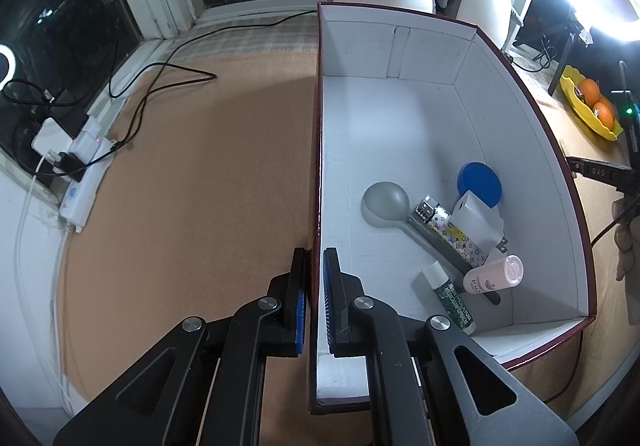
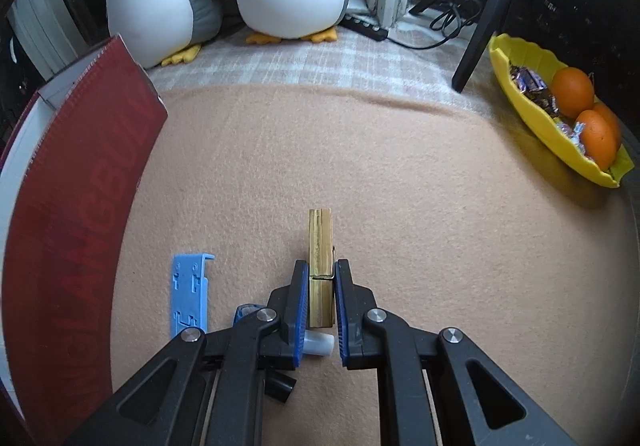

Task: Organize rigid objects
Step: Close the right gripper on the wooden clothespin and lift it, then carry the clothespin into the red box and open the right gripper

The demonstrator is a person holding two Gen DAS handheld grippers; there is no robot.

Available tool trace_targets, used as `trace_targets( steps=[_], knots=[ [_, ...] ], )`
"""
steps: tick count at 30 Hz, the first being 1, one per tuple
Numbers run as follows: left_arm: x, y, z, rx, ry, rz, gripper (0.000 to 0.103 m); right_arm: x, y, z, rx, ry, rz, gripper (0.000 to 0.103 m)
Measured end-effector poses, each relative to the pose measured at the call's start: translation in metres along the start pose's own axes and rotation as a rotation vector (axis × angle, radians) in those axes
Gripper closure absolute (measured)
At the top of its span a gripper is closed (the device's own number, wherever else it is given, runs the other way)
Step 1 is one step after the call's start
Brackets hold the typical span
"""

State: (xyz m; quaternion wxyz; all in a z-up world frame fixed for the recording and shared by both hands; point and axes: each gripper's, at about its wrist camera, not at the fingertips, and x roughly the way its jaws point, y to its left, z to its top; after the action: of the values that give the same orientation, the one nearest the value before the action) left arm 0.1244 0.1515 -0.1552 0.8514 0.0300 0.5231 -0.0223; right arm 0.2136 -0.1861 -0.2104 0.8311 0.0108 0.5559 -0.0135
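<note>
Left tongs (image 1: 315,278) clamped on box wall (image 1: 319,165); your right tongs (image 2: 321,286) pinch clothespin (image 2: 320,246); lift crooked, peg twists out

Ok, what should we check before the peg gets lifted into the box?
1. Right gripper jaws closed on the wooden clothespin: ok.
2. Clothespin sits straight between the jaws: ok.
3. Left gripper jaws clamped on the box wall to steady it: ok.
4. Free floor space in the box, behind the grey scoop: ok.
5. Blue plastic piece clear of the grip: ok.
6. Small white tube under the jaws not caught: cannot tell.
</note>
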Motion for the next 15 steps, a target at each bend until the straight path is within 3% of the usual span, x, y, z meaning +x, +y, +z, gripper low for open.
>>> trace_targets(
  steps=[9, 15],
  knots=[
    [0.000, 0.002, -0.001, -0.019, -0.005, -0.018, 0.097, -0.054, 0.010, 0.004, -0.008, -0.109, 0.019, 0.092],
    [-0.001, 0.004, -0.001, -0.032, -0.007, -0.033, 0.097, -0.096, 0.044, -0.001, -0.056, -0.172, 0.120, 0.092]
  ],
)
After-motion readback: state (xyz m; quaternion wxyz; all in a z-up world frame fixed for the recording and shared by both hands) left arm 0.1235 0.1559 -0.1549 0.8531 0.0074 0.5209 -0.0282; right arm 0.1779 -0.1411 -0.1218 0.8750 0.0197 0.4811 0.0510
